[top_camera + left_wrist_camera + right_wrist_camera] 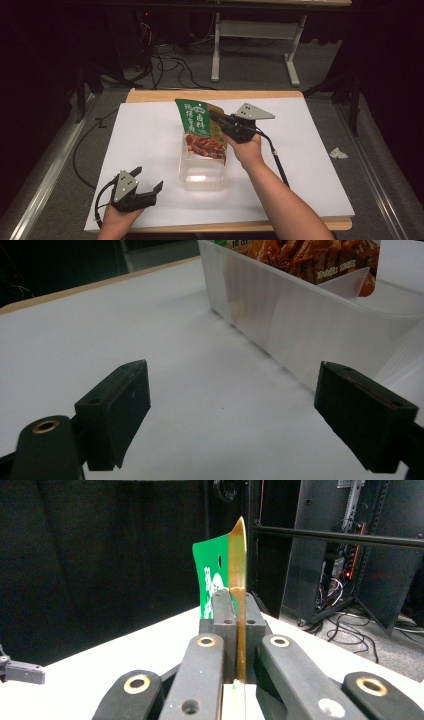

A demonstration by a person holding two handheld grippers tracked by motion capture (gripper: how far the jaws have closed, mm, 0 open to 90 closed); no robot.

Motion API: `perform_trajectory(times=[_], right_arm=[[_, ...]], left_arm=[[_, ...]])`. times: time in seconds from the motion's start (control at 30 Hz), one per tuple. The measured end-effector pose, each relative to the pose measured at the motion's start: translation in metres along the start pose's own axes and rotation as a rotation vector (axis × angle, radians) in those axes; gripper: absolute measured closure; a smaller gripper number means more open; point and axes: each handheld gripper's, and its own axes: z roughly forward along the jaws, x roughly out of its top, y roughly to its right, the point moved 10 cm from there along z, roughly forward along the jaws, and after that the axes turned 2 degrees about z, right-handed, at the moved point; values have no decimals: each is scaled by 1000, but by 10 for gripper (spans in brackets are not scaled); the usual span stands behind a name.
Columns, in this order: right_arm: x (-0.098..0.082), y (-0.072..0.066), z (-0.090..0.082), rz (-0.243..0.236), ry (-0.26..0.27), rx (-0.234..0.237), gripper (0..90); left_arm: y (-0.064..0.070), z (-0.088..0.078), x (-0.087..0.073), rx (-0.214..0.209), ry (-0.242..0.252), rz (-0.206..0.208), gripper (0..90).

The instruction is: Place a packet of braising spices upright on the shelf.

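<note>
My right gripper (216, 120) is clamped on the right edge of a green snack pouch (200, 129), holding it upright, bottom end dipped into the far part of a clear plastic tub (202, 175) mid-table. My left gripper (146, 181) sits at the near-left on the white sheet (300, 165), jaws spread, nothing between them, well apart from the tub. Crumpled paper scrap (338, 153) on the floor, right of the table.

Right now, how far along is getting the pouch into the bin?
Partly done: the pouch stands with its bottom inside the bin. The right gripper is shut on its upper edge, so release remains. The left gripper is open beside the bin, holding nothing.
</note>
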Motion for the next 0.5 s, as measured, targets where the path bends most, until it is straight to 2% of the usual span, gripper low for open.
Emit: perform_trajectory(times=[0.5], right_arm=[[-10,5,-10,12,3,-20,900]], left_arm=[[1,1,0,-2,-3,5,152]])
